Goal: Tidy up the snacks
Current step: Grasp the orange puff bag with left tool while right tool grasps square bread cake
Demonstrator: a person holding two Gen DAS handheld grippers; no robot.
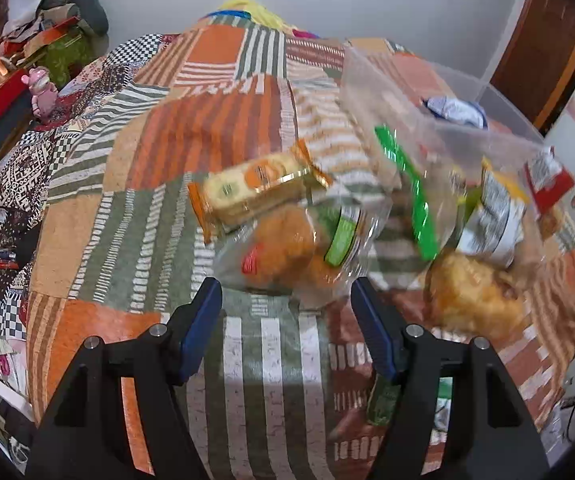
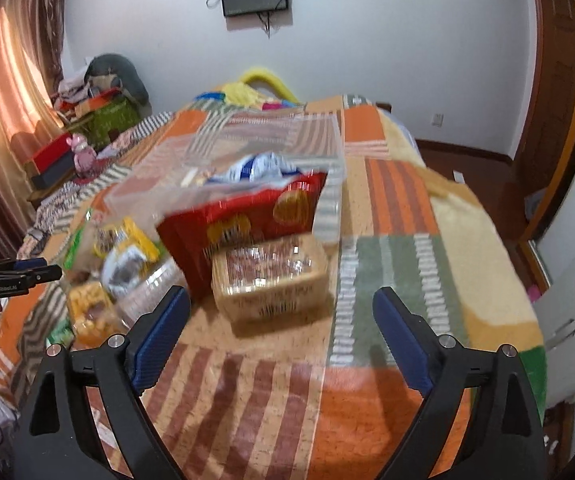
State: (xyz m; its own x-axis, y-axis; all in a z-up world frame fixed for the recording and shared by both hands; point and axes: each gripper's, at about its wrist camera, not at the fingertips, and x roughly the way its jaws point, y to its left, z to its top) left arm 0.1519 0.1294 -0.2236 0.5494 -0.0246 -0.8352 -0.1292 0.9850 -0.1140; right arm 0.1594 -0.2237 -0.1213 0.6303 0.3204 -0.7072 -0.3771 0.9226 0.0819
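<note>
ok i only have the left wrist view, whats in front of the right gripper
Observer: A clear tub of snacks lies on the blanket, ahead of the right gripper, whose jaws stand open with nothing between them.
Operator: anything behind that tub
Observer: A red snack bag leans against the clear plastic bin, right behind the tub.
Operator: my view only catches a corner of that red bag. can you see my gripper from there
Observer: Yes, the left gripper shows at the far left edge of the right wrist view, beside the yellow packet.
</note>
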